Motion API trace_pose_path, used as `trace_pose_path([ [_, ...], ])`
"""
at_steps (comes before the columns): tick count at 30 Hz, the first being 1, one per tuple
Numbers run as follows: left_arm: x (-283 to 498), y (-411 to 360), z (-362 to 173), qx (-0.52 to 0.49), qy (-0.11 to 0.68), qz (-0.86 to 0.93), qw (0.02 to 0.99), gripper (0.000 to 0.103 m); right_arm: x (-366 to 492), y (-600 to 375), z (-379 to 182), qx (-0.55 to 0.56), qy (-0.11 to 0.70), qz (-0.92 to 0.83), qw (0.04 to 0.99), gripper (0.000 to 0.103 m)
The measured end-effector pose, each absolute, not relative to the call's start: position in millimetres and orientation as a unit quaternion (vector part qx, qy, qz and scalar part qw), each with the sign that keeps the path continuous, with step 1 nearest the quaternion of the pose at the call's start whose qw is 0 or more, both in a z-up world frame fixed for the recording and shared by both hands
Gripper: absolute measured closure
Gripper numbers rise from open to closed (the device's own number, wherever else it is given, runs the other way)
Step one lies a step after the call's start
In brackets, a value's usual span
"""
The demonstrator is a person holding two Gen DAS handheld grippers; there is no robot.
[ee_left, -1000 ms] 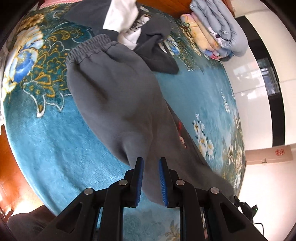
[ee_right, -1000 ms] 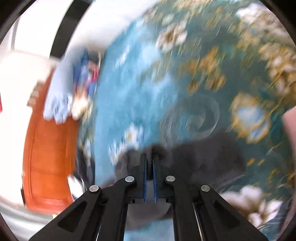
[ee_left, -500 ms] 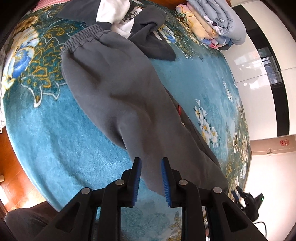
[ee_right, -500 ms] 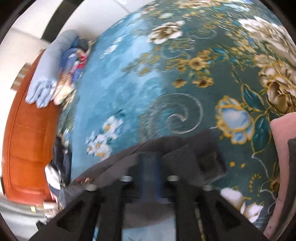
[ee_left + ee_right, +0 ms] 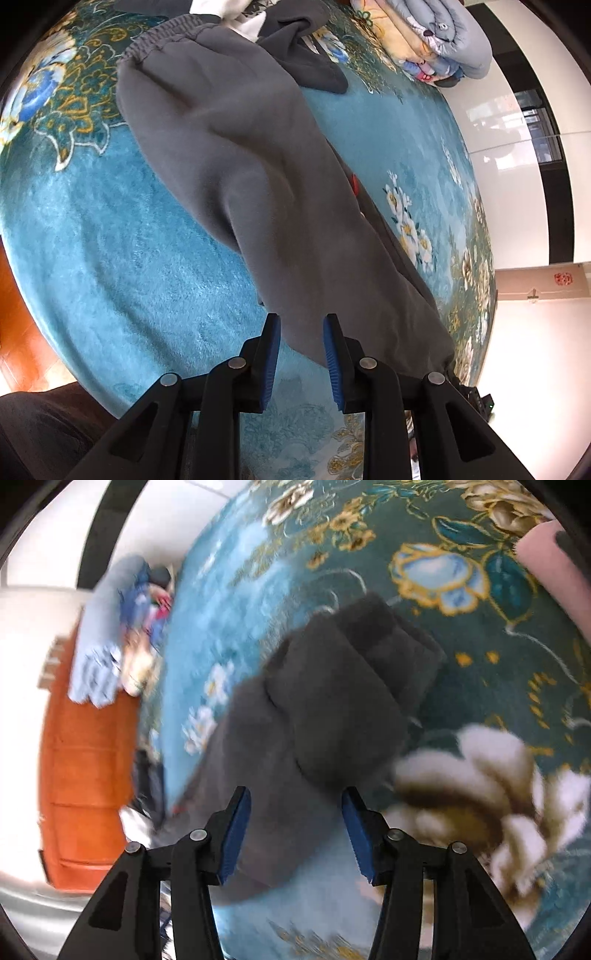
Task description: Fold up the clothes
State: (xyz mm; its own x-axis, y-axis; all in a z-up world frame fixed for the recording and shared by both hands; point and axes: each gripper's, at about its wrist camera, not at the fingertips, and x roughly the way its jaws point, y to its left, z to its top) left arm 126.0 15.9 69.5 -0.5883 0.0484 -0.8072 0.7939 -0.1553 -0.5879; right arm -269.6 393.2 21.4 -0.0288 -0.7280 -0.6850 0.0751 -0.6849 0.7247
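On the teal floral blanket (image 5: pixel 110 240), the grey sweatpants (image 5: pixel 258 166) lie stretched out. Right gripper (image 5: pixel 295 812), clamped on the pants' cuff a second ago, now gapes wide above it. Left gripper (image 5: pixel 300 332) stays parted over the pants' near edge, gripping nothing.

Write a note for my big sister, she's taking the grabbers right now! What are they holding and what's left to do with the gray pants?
Left gripper: open, holding nothing, its fingers either side of a gray pants leg near the cuff.
Right gripper: open, holding nothing, over the cuff end; this view is blurred.
The pants lie stretched out on the blue flowered blanket, legs stacked one on the other, waistband at the far end. More dark and white clothes sit beyond the waistband.
Done: legs laid together lengthwise.
Left: probably grip the cuffs, fold them up toward the waistband, then do the other clothes.
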Motion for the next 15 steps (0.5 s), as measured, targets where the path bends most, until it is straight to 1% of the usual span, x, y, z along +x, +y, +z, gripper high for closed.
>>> trace_pose_path([
  [1, 128.5, 16.1, 69.9, 0.357, 0.588, -0.67, 0.28, 0.076, -272.1, 392.1, 19.6, 0.626, -0.274, -0.666, 0.298, 0.051],
  [2, 131.0, 16.4, 70.3, 0.356, 0.589, -0.669, 0.282, 0.076, -273.8, 391.1, 17.7, 0.625, -0.288, -0.664, 0.292, 0.054],
  [3, 133.4, 16.6, 70.3, 0.355, 0.589, -0.668, 0.284, 0.076, -275.2, 388.7, 18.0, 0.625, -0.295, -0.664, 0.288, 0.059],
  [4, 135.4, 16.8, 69.5, 0.355, 0.59, -0.667, 0.286, 0.076, -276.1, 384.9, 20.4, 0.626, -0.294, -0.664, 0.284, 0.075],
  [5, 136.7, 16.8, 68.4, 0.355, 0.591, -0.665, 0.288, 0.076, -277.0, 381.1, 22.7, 0.628, -0.293, -0.665, 0.281, 0.085],
  [7, 139.6, 16.4, 65.4, 0.354, 0.595, -0.66, 0.292, 0.076, -279.2, 368.1, 35.5, 0.63, -0.27, -0.669, 0.287, 0.088],
  [9, 139.6, 16.5, 64.3, 0.352, 0.597, -0.659, 0.292, 0.076, -283.8, 354.2, 60.5, 0.612, -0.269, -0.67, 0.322, 0.089],
  [12, 137.5, 17.4, 64.7, 0.35, 0.596, -0.662, 0.289, 0.076, -289.9, 343.6, 109.2, 0.551, -0.304, -0.667, 0.399, 0.09],
  [15, 136.8, 17.5, 63.5, 0.35, 0.596, -0.663, 0.288, 0.076, -297.2, 362.1, 134.8, 0.48, -0.364, -0.677, 0.422, 0.09],
])
